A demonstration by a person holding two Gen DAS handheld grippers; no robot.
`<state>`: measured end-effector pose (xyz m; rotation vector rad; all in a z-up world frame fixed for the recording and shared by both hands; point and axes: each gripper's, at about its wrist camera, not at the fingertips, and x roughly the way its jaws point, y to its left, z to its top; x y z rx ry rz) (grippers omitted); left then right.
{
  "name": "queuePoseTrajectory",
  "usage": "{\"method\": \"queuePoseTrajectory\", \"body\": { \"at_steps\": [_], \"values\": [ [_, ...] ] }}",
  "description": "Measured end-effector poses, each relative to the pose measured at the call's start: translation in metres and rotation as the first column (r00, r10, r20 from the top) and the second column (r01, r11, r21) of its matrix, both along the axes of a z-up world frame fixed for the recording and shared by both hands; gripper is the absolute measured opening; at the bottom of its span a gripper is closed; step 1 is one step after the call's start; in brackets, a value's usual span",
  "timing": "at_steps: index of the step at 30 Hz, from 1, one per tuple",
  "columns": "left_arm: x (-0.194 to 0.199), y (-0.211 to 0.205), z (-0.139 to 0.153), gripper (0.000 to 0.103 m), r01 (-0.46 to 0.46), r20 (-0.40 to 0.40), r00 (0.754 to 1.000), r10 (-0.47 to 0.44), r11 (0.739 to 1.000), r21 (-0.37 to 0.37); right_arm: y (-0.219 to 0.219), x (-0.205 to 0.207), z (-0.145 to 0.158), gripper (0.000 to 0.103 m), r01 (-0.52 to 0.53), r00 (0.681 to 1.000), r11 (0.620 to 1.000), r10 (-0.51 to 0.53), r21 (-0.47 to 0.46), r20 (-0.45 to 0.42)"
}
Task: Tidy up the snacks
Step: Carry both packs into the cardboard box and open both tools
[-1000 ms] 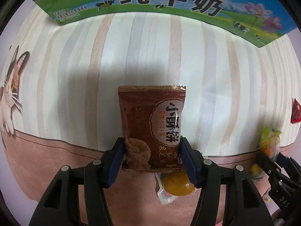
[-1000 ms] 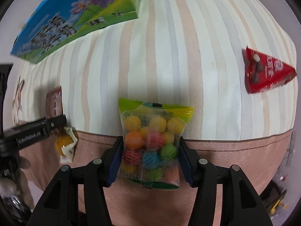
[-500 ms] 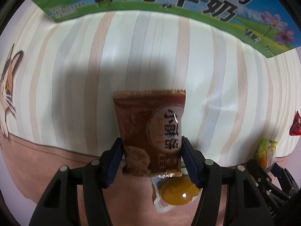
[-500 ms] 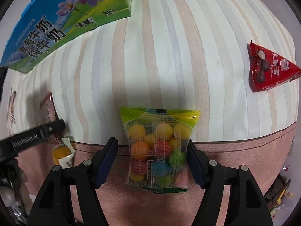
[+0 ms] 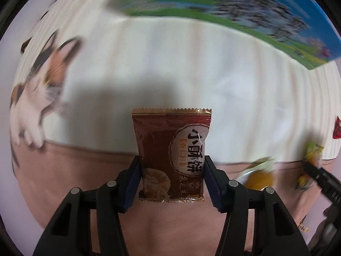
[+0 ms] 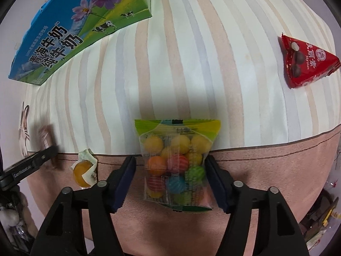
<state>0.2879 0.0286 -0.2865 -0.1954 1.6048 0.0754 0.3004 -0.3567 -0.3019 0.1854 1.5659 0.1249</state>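
Left wrist view: the left tongs [image 5: 172, 177] point straight down and are clamped on a brown biscuit packet [image 5: 171, 153], the blue pads pressing its two side edges low on the pack; they have just been closing a little further on it. The packet hangs over the seam where the striped cloth [image 5: 191, 68] meets the pink band [image 5: 64, 170] of the bed cover. The milk carton [image 5: 245, 10] lies at about 1 o'clock, and an orange jelly cup [image 5: 259, 178] at 3 o'clock. The surroundings are smeared, so I judge this hand to be in transit. To do it well, keep the squeeze steady, lift the pack clear of the cloth, and travel toward the carton without swinging it.

Right wrist view: the right tongs [image 6: 170, 179] stand wide and have just been opening; the candy-ball bag [image 6: 177, 164] lies on the cover between the pads, with a gap on the left side, so it is let go. A red triangular chocolate pack [image 6: 307, 64] lies at 2 o'clock, the carton at 10 o'clock. Rise straight up before moving off, so neither pad drags the bag.
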Motion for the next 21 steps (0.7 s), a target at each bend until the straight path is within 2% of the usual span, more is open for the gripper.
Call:
{"method": "queuePoseTrajectory", "body": {
  "at_steps": [5,7,10,12,14,16,19,21],
  "values": [
    [-0.005,0.027,-0.013,0.058,-0.035,-0.054,0.998,0.033,0.999,-0.037,0.026,0.006,-0.013,0.086,-0.019,1.000,0.999,0.019,-0.029,-0.003],
    [-0.009,0.033,-0.016,0.061,-0.045,-0.058,0.997,0.042,0.998,-0.051,0.034,0.008,-0.017,0.087,-0.026,1.000,0.999,0.026,-0.044,-0.006],
    [-0.005,0.039,-0.036,0.062,-0.074,-0.055,0.996,0.072,0.997,-0.039,0.052,0.013,-0.023,0.087,-0.032,0.999,0.998,0.032,-0.058,-0.002],
    [-0.005,0.038,-0.040,0.061,-0.086,-0.028,0.996,0.086,0.996,-0.024,0.060,0.014,-0.027,0.082,-0.044,0.999,0.996,0.044,-0.076,0.010],
    [-0.009,0.033,-0.030,0.054,-0.072,-0.007,0.997,0.072,0.997,-0.002,0.062,0.012,-0.028,0.062,-0.064,0.997,0.989,0.069,-0.133,0.034],
    [-0.017,0.021,-0.015,0.054,-0.051,0.013,0.999,0.051,0.999,0.010,0.054,0.007,-0.024,0.054,-0.060,0.996,0.988,0.069,-0.145,0.058],
    [-0.021,0.016,-0.004,0.054,-0.041,0.038,0.998,0.041,0.999,0.005,0.051,0.003,-0.015,0.052,-0.025,0.996,0.993,0.034,-0.113,0.081],
    [-0.024,0.009,0.017,0.054,-0.030,0.062,0.998,0.031,1.000,-0.004,0.052,0.001,-0.007,0.052,-0.011,0.996,0.997,0.018,-0.078,0.092]
  ]
}}
